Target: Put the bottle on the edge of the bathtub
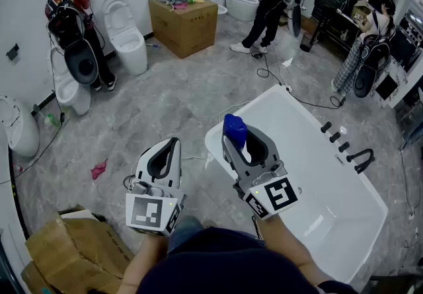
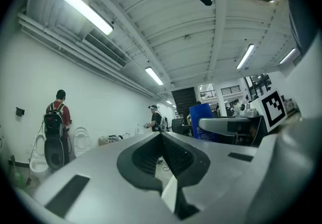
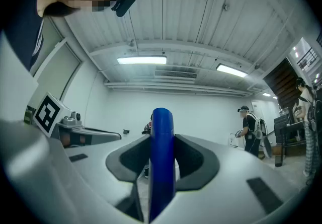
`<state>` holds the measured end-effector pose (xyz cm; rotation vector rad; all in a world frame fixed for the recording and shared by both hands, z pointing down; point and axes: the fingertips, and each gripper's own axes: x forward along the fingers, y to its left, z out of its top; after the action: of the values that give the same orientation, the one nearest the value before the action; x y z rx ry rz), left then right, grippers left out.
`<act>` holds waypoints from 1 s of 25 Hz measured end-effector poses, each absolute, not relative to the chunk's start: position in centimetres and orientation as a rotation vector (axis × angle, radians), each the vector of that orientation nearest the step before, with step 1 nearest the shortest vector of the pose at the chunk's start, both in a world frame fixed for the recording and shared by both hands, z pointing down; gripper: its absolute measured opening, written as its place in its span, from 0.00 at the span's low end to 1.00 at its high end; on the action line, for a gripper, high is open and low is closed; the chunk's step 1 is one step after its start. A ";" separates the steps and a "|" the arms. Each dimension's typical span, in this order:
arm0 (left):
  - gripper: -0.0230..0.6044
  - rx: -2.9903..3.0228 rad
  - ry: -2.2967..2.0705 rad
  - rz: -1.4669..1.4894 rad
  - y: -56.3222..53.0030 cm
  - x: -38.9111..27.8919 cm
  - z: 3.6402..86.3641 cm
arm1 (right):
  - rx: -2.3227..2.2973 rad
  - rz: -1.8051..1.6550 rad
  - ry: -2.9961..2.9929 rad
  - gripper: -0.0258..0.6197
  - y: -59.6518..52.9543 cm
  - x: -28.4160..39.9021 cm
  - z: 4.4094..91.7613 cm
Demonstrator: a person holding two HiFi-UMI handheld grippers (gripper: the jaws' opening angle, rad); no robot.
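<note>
My right gripper is shut on a blue bottle, held upright above the near left corner of the white bathtub. In the right gripper view the blue bottle stands pinched between the two dark pads. My left gripper hangs beside it over the grey floor, shut with nothing in it; in the left gripper view its jaws meet. The blue bottle and the right gripper also show there to the right.
Black tap fittings sit on the tub's far rim. Toilets line the left wall, and a cardboard box stands behind. Several people work at the back. Flattened cardboard lies at my lower left, cables trail past the tub.
</note>
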<state>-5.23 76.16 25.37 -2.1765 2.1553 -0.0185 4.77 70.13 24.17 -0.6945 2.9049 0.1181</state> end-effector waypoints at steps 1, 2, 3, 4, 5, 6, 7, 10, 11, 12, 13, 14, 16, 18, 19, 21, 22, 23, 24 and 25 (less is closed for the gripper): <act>0.07 -2.176 2.155 -0.015 75.9 -5.1 25.4 | -0.698 0.115 2.905 0.29 69.8 4.9 24.2; 0.07 -2.177 2.156 -0.010 75.6 -5.0 25.3 | -0.702 0.113 2.906 0.29 69.5 5.1 24.3; 0.07 -2.177 2.156 -0.003 75.2 -5.0 25.3 | -0.703 0.111 2.907 0.29 69.2 5.1 24.3; 0.07 -2.179 2.156 0.004 74.9 -5.1 25.3 | -0.704 0.109 2.908 0.29 68.8 5.0 24.3; 0.07 -2.183 2.156 0.008 74.5 -5.2 25.3 | -0.703 0.105 2.908 0.29 68.5 4.8 24.4; 0.07 -2.187 2.156 0.007 74.1 -5.6 25.3 | -0.702 0.098 2.908 0.29 68.0 4.5 24.5; 0.07 -2.190 2.157 0.006 73.7 -5.9 25.5 | -0.702 0.090 2.909 0.29 67.6 4.1 24.7; 0.07 -2.196 2.162 0.010 72.5 -7.7 26.1 | -0.706 0.076 2.915 0.29 66.0 2.7 25.4; 0.07 -2.200 2.162 0.008 71.9 -8.5 26.3 | -0.709 0.072 2.918 0.29 65.3 2.1 25.7; 0.07 -2.205 2.162 0.009 71.2 -9.3 26.6 | -0.713 0.067 2.921 0.29 64.5 1.3 25.9; 0.07 -2.213 2.162 0.013 70.4 -10.3 26.9 | -0.720 0.061 2.925 0.29 63.6 0.5 26.2; 0.07 -2.221 2.160 0.019 69.5 -11.3 27.2 | -0.727 0.057 2.929 0.29 62.7 -0.5 26.5; 0.07 -2.238 2.148 0.028 67.2 -13.6 27.6 | -0.744 0.055 2.935 0.29 60.4 -2.8 26.9; 0.07 -2.258 2.121 0.040 64.3 -16.2 27.7 | -0.764 0.050 2.934 0.29 57.8 -5.4 27.2; 0.07 -2.269 2.104 0.044 62.8 -17.5 27.6 | -0.776 0.047 2.933 0.29 56.3 -6.9 27.3; 0.07 -2.287 2.069 0.040 59.7 -20.3 27.2 | -0.801 0.046 2.931 0.29 53.4 -9.8 27.1; 0.07 -2.298 2.051 0.034 58.1 -21.8 27.0 | -0.812 0.046 2.929 0.29 52.0 -11.3 26.9; 0.07 -2.310 2.032 0.030 56.7 -23.3 26.8 | -0.824 0.045 2.925 0.29 50.6 -12.8 26.6; 0.07 -2.324 2.014 0.029 55.3 -24.8 26.6 | -0.836 0.042 2.922 0.29 49.3 -14.3 26.5; 0.07 -2.339 1.993 0.033 53.9 -26.2 26.3 | -0.850 0.038 2.917 0.29 48.1 -15.6 26.5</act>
<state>-26.19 53.88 26.31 -2.3387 1.9934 0.0332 -15.61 48.09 26.51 -0.8504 2.9173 0.0377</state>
